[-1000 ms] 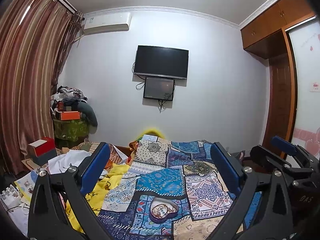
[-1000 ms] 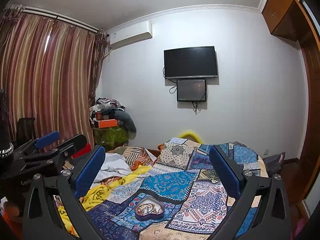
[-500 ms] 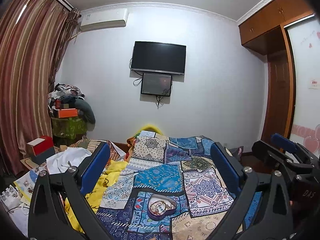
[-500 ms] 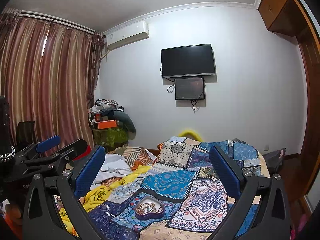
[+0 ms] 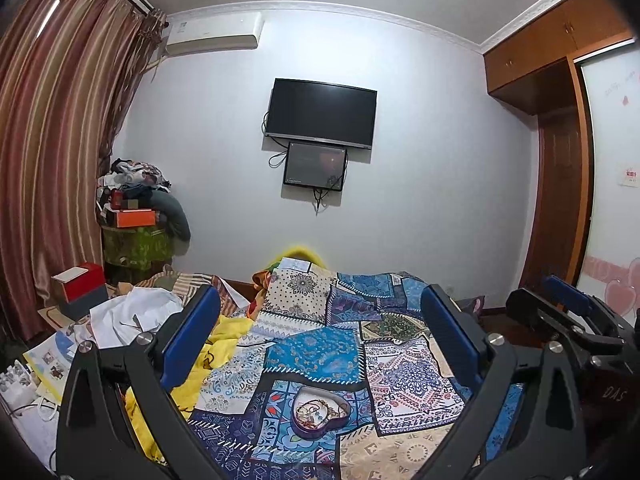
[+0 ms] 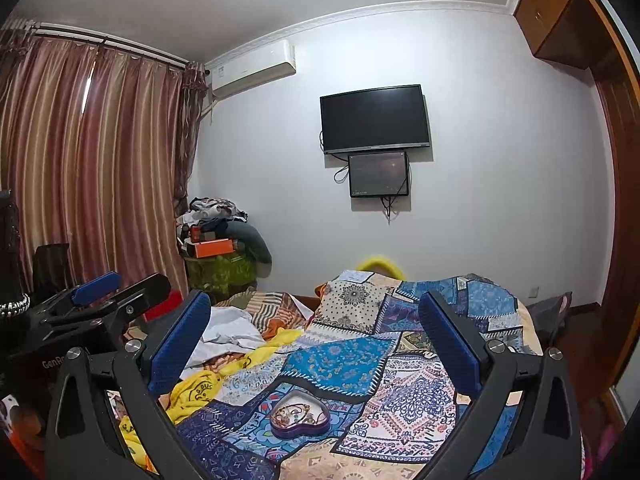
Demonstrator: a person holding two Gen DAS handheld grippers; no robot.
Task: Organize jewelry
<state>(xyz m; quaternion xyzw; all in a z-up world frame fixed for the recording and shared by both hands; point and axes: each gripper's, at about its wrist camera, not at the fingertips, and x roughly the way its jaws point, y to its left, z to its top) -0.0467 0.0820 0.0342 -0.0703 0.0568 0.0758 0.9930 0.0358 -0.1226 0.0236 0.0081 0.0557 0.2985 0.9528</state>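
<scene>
Left wrist view shows the left gripper (image 5: 320, 340) spread wide and empty, above the heart-shaped jewelry box (image 5: 320, 412) lying on the patchwork bed cover (image 5: 316, 352). The right gripper (image 6: 316, 336) is wide too, probably both ready to reach down for it.

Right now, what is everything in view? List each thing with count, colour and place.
heart-shaped box: one, purple, jewelry inside, on the quilt near the cameras
patchwork quilt: one, mostly blue, covering the bed
yellow cloth: one, left of the box
white cloth: one, bed's left side
television: one, black, on the wall
small screen: one, dark, under the television
air conditioner: one, white, high on the wall
curtains: striped brown-red, left
orange box: one, on the corner pile
left gripper: open, empty
right gripper: open, empty
</scene>
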